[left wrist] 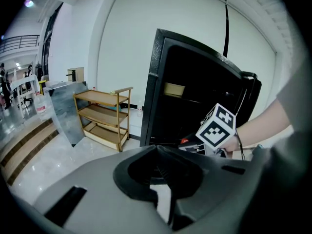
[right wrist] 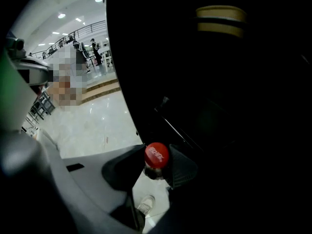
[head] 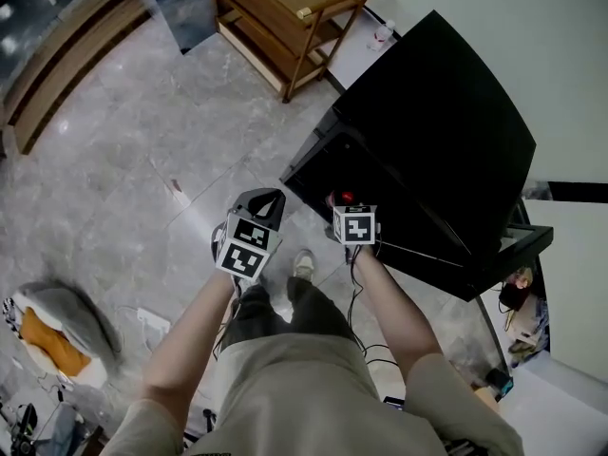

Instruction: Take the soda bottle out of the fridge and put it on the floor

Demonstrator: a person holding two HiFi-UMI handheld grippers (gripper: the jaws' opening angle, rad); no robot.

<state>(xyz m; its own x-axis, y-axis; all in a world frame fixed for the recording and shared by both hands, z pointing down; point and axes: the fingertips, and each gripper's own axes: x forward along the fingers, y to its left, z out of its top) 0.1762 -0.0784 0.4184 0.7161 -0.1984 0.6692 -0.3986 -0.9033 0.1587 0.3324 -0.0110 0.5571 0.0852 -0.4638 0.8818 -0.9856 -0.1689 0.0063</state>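
The soda bottle shows as a red cap (head: 347, 198) just inside the open black fridge (head: 446, 122). In the right gripper view the red cap (right wrist: 156, 155) and the dark neck below it sit between my right gripper's (right wrist: 157, 168) two pads, which press on the neck. The fridge interior (right wrist: 219, 82) behind it is dark, and the bottle's body is hidden. In the head view my right gripper (head: 344, 207) reaches into the fridge opening. My left gripper (head: 269, 200) hangs to the left of the fridge, over the floor, with its jaws together and nothing held. The left gripper (left wrist: 159, 152) points toward the fridge (left wrist: 195, 96).
A wooden shelf trolley (head: 285, 17) stands beyond the fridge, with a small white bottle (head: 383, 34) on the floor beside it. A grey and orange cushion (head: 57, 335) lies at the lower left. The person's shoe (head: 302, 264) and cables (head: 366, 350) are at the fridge's foot.
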